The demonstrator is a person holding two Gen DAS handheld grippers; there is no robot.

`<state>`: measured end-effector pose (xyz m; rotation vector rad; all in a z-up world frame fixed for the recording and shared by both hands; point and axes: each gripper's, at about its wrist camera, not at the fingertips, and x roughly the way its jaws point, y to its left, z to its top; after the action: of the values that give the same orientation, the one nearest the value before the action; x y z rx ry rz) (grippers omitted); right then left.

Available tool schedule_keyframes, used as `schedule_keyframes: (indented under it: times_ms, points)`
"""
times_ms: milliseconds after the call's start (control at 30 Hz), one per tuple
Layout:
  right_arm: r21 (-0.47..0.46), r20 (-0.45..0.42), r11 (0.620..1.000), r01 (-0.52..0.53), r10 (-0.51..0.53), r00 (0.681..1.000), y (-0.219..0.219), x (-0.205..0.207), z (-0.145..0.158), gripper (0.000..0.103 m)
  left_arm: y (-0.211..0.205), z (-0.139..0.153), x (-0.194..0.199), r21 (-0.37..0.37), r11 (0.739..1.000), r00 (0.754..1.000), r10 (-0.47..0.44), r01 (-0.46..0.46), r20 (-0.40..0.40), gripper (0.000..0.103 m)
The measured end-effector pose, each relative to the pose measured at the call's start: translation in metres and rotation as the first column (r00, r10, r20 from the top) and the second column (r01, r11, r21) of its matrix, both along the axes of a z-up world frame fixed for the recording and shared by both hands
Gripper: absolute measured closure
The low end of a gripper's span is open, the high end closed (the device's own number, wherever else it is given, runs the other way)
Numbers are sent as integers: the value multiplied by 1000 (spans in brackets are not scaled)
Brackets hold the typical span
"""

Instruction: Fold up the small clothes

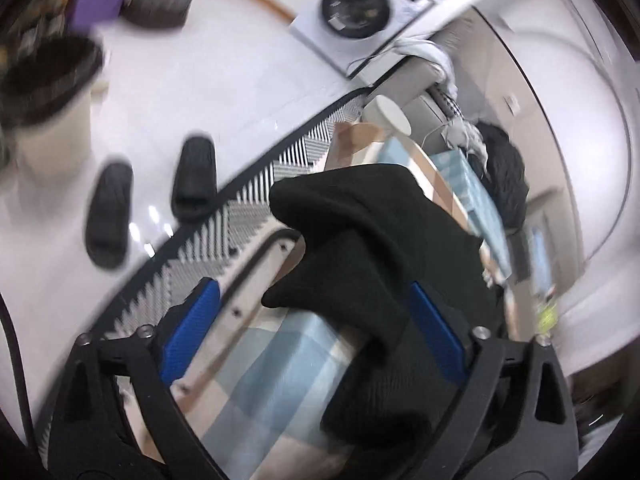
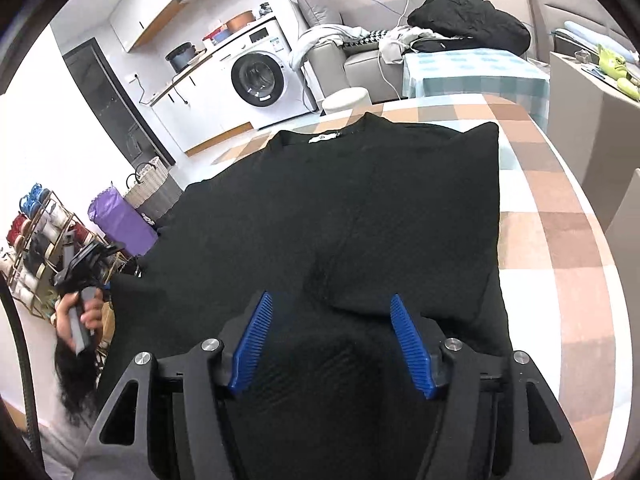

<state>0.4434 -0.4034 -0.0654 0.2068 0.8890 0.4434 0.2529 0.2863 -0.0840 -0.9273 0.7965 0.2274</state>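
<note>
A black knit top (image 2: 360,200) lies spread on the checked tablecloth (image 2: 560,240), its collar with a white label (image 2: 322,138) at the far end. Its right side is folded over the middle. My right gripper (image 2: 334,336) hovers open over the near hem, and the blue pads do not press the cloth. In the blurred left wrist view, a bunched part of the black top (image 1: 372,248) hangs over the table's edge between the wide-open fingers of my left gripper (image 1: 316,324). It lies close to the right pad (image 1: 436,336), and no pad pinches it.
A hand (image 2: 90,314) holds the other gripper's handle at the table's left edge. Beyond stand a washing machine (image 2: 260,80), a white stool (image 2: 346,100) and a sofa piled with clothes (image 2: 468,20). Black slippers (image 1: 196,176), a patterned rug (image 1: 224,240), a woven basket (image 2: 148,188) and a purple bag (image 2: 120,216) are on the floor.
</note>
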Motion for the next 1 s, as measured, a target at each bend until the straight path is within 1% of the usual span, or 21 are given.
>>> schedule_keyframes:
  times_ms: [67, 100, 200, 233, 300, 367, 433, 500, 533, 600, 667, 733, 767, 800, 833, 900, 933, 967, 1000]
  points:
    - [-16, -1, 1000, 5, -5, 1000, 0, -3, -3, 40, 14, -21, 8, -116, 993, 999, 0, -4, -34, 28]
    - [-23, -12, 1000, 2, -2, 1000, 1, -4, -4, 40, 16, -29, 10, -142, 990, 999, 4, -10, -48, 31]
    - [-33, -13, 999, 2, -3, 1000, 3, -8, -5, 40, 22, -57, 18, -254, 967, 996, -14, -9, -88, 33]
    - [-35, -11, 999, 0, 0, 1000, 4, -9, -4, 40, 23, -68, 19, -307, 952, 995, -20, -12, -101, 33]
    - [-35, 0, 999, 1, -1, 1000, 5, -10, -1, 40, 21, -84, 22, -382, 924, 996, -26, -10, -90, 33]
    - [-32, 11, 999, 6, -6, 1000, 3, -11, 1, 40, 19, -100, 25, -472, 881, 997, -23, -14, -73, 34]
    - [-30, 12, 999, 18, -18, 1000, 2, -11, 2, 40, 19, -113, 30, -533, 846, 998, -29, -3, -51, 37]
    - [-27, 12, 999, 25, -24, 1000, 1, -11, 2, 40, 17, -116, 33, -551, 834, 1000, -16, 0, -24, 46]
    - [-28, 13, 999, 25, -25, 1000, 0, -11, 1, 40, 18, -116, 34, -550, 835, 1000, -13, 7, -6, 58]
    - [-29, 17, 999, 33, -33, 999, 0, -13, 1, 40, 14, -106, 35, -487, 874, 1000, -7, 8, 6, 66]
    - [-25, 15, 999, 34, -34, 999, -1, -13, 0, 40, 11, -95, 32, -419, 908, 999, 18, -5, 28, 85]
    - [-23, 16, 999, 41, -40, 999, -2, -15, -1, 40, 6, -82, 29, -358, 934, 998, 43, -24, 46, 95]
    - [-20, 14, 999, 42, -42, 999, -2, -16, -2, 40, 4, -73, 26, -298, 954, 997, 55, -36, 57, 99]
    - [-18, 12, 999, 41, -41, 999, -3, -16, -3, 40, 2, -61, 24, -239, 970, 996, 57, -39, 69, 99]
    - [-17, 10, 999, 41, -41, 999, -3, -17, -3, 40, -6, -49, 23, -148, 988, 995, 60, -49, 76, 100]
    - [-15, 5, 999, 42, -42, 999, -3, -18, -5, 40, -19, -21, 22, -31, 998, 993, 58, -55, 101, 101]
    - [-13, 4, 999, 43, -43, 999, -4, -19, -5, 40, -27, -3, 22, 46, 997, 993, 49, -54, 109, 101]
    - [-11, 4, 999, 46, -46, 999, -5, -20, -6, 40, -40, 13, 25, 138, 989, 992, 29, -47, 124, 101]
    - [-9, 3, 999, 47, -47, 999, -6, -21, -6, 40, -54, 30, 28, 227, 973, 991, 9, -40, 134, 101]
